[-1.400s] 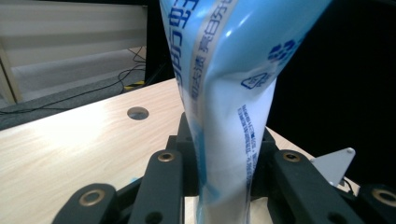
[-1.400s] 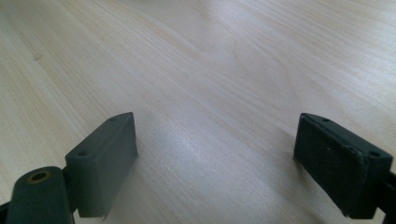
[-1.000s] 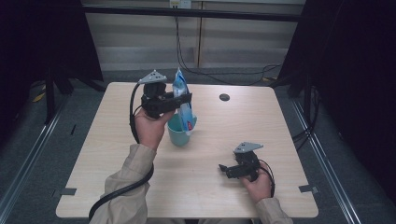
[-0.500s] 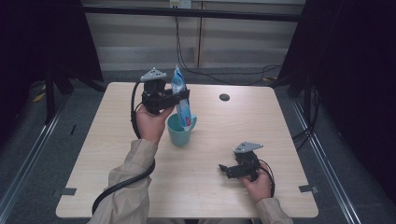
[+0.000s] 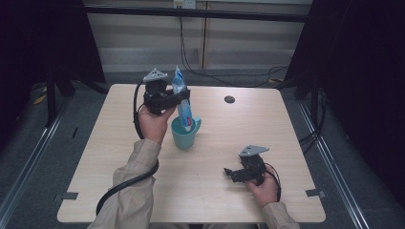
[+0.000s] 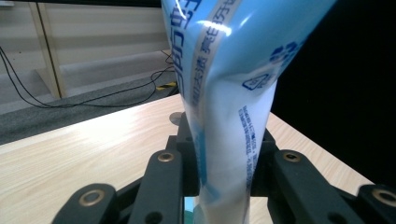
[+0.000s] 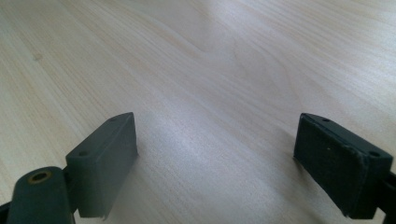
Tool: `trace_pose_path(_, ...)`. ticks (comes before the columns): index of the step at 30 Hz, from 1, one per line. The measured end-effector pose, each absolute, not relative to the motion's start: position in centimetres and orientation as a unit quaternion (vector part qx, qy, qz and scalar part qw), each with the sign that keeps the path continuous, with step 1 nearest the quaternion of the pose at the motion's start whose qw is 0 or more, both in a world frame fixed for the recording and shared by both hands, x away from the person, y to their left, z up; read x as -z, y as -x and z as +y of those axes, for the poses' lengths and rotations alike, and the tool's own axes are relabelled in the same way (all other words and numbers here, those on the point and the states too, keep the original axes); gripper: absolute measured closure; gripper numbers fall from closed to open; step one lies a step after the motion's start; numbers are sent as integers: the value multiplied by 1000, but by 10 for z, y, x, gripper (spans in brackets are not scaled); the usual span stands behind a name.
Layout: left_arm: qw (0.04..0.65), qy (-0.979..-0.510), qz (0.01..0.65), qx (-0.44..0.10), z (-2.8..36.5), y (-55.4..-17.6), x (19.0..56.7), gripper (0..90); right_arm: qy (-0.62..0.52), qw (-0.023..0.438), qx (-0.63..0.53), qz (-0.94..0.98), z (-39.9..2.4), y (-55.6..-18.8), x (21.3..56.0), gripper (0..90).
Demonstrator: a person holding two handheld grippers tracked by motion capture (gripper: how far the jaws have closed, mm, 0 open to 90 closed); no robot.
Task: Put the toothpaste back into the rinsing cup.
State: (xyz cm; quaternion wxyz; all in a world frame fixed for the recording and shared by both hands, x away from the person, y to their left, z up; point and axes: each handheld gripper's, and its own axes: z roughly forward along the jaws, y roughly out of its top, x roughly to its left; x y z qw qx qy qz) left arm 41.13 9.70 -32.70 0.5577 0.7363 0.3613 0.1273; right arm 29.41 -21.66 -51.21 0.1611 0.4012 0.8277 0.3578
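Pale wooden table top [image 7: 210,70] across the whole frame, fine grain slanting from upper left to lower right, soft glare near the middle and at the upper right. Right gripper [image 7: 215,163] at the bottom edge, two dark jaws rising from the lower left and lower right corners, set wide apart with bare wood between. Brass-coloured rivet at the lower left corner on the left jaw's arm. Faint shadow on the wood beside each jaw.

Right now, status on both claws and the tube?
Left claw shut on tube, lower end in the cup. Right claw open, resting low on table. Nothing blocking the cup.
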Motion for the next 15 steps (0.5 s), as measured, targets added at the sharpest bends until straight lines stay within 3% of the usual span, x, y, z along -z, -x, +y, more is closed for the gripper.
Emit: trace_pose_path(15,553,-735,367,-140,98,-421,332,732,-402,161,-358,827,-217,-294,512,127)
